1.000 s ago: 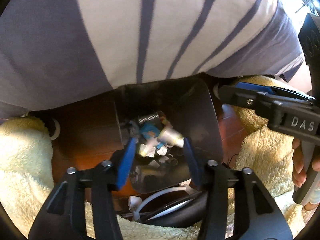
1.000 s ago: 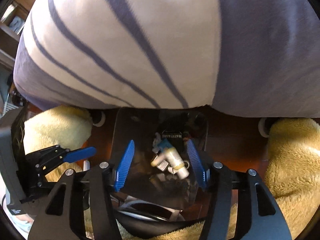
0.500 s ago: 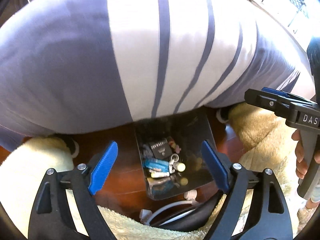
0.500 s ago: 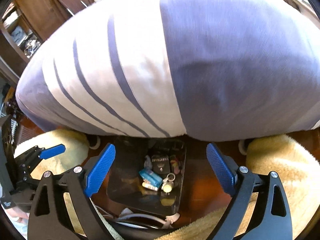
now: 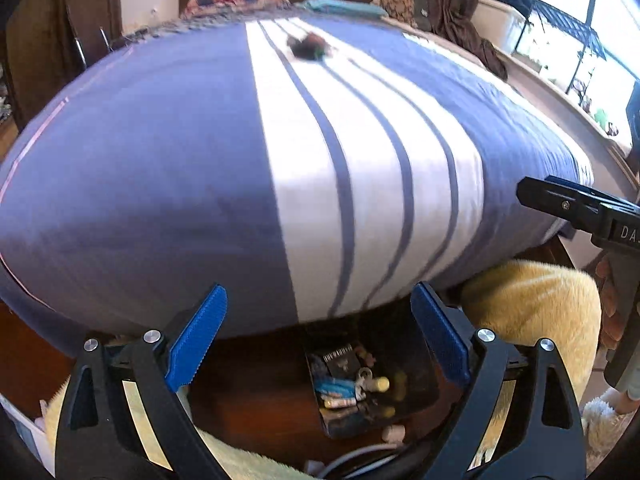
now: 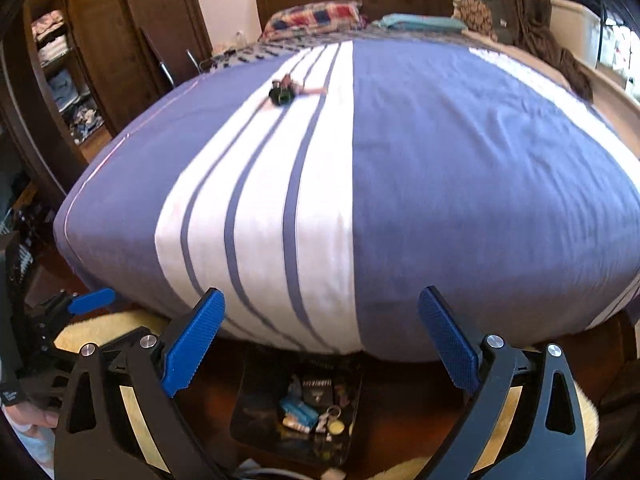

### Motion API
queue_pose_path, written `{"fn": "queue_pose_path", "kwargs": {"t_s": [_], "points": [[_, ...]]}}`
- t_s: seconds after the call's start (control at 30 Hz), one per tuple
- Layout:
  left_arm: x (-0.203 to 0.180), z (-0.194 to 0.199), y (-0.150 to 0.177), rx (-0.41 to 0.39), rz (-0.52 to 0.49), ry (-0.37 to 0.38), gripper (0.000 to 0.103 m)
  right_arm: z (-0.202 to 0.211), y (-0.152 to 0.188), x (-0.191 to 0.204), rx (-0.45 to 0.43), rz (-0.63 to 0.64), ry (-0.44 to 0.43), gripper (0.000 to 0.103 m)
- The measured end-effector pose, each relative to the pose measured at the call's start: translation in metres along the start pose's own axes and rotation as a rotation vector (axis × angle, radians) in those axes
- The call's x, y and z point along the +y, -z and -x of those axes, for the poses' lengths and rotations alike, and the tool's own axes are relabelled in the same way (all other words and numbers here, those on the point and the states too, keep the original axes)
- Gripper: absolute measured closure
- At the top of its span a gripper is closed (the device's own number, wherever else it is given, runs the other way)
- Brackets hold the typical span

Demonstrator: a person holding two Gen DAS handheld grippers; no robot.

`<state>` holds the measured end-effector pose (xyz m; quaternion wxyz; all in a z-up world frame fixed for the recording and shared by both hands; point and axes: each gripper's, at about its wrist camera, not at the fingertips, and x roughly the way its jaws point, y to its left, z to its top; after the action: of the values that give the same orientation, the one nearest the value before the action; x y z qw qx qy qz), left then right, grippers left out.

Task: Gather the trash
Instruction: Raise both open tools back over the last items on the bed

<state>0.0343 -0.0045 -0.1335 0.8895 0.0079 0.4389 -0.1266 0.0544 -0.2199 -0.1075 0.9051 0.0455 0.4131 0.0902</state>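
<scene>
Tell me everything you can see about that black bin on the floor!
The bin is a dark, shiny, box-shaped container, open at the top, standing upright on the brown wooden floor just below the foot of the striped bed. Inside lies a pile of small trash: a blue wrapper, a dark packet with white lettering, a little white and yellow bottle, and other bits too small to name. Fluffy yellow rugs lie on either side.

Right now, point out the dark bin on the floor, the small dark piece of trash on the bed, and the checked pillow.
dark bin [image 6: 256, 420], right wrist view, on its bare dark floor left of the litter.
small dark piece of trash [image 6: 282, 94], right wrist view, on its middle.
checked pillow [image 6: 316, 18], right wrist view, on its front face.
</scene>
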Motion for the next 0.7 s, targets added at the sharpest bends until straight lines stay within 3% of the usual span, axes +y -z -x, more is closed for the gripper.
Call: {"fn": "queue_pose_path", "kwargs": {"t_s": [0.33,0.7], "points": [[0.020,0.009,-0.054,-0.078,-0.016,-0.074,0.014,-0.005,-0.053,0.002,-0.051,0.036,0.040,0.005],[0.030,-0.029,-0.115,-0.081,-0.020,-0.100,0.014,-0.048,-0.112,0.004,-0.047,0.035,0.032,0.005]]}}
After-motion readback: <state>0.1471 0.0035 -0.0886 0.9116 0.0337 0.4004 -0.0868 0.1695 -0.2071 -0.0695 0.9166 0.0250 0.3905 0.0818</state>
